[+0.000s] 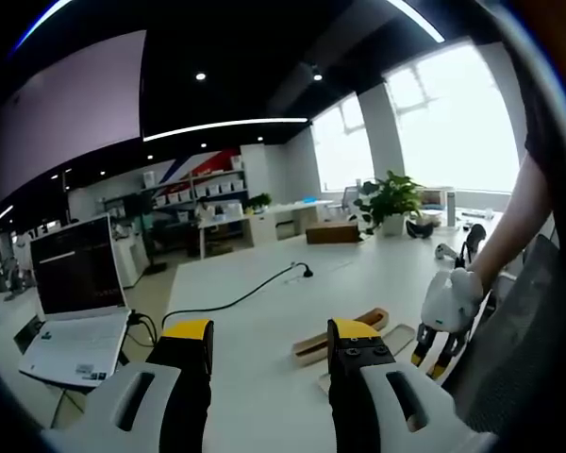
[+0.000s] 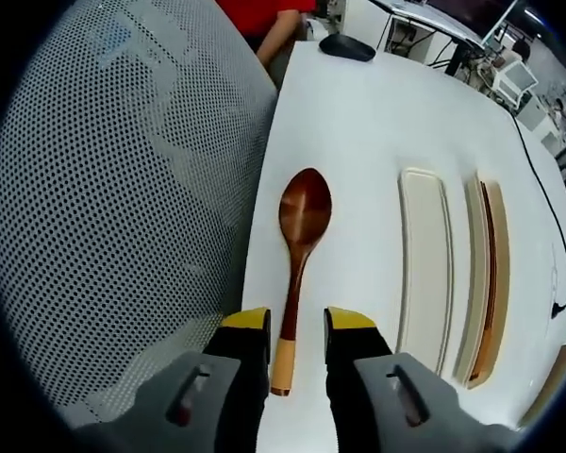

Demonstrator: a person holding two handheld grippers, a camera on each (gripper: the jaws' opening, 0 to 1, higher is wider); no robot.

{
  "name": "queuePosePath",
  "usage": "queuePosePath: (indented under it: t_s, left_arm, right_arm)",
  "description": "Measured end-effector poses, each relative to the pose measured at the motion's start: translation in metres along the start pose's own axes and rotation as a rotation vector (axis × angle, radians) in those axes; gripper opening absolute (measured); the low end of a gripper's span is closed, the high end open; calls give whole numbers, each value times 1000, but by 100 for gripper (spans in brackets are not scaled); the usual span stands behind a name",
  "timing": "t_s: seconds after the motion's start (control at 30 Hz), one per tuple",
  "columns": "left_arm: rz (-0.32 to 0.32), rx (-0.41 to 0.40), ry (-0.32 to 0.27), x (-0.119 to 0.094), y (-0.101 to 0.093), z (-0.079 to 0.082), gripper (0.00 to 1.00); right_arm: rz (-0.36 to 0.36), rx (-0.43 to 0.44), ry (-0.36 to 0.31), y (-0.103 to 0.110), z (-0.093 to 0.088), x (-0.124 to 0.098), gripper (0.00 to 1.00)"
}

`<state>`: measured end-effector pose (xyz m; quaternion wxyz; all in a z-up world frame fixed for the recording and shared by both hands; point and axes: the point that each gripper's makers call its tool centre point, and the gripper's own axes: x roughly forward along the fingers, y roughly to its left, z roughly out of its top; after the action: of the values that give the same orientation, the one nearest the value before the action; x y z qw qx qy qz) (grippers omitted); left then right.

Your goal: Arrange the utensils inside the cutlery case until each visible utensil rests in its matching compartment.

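Wooden spoon (image 2: 299,253) lies flat on the white table (image 2: 358,123), its handle end between the spread jaws of the right gripper (image 2: 297,326), untouched; the cutlery case (image 2: 453,274) lies just beside it. Left gripper (image 1: 269,332), jaws apart and empty, faces the case (image 1: 344,332) with a laptop (image 1: 75,302) off to one side.

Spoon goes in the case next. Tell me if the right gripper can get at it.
Probably yes. The right gripper is open with the spoon handle lying between its jaws on the bare table; nothing blocks it.
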<state>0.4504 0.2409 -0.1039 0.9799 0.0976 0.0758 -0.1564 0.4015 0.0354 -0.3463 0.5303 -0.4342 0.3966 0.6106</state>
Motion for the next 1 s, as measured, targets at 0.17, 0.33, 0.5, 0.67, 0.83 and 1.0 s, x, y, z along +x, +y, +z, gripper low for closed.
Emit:
queuePosePath:
  t_s: [0.17, 0.33, 0.5, 0.67, 0.83, 1.0]
  left_arm:
    - [-1, 0, 0, 0, 0, 0, 50]
    - [1, -2, -1, -1, 0, 0, 50]
    - [0, -3, -1, -1, 0, 0, 50]
    - [0, -5, -3, -1, -1, 1, 50]
    - [-1, -4, -2, -1, -1, 1, 50]
    - [-2, -2, -1, -1, -2, 0, 50]
  right_arm:
    - [4, -3, 4, -4, 3, 3, 20]
    - [24, -4, 18, -1, 1, 10, 19]
    - [35, 1, 27, 2, -1, 16, 17]
    - [27, 8, 29, 0, 0, 17, 13]
    - [15, -14, 51, -3, 0, 19, 9]
    - [-3, -39, 67, -5, 0, 18, 6]
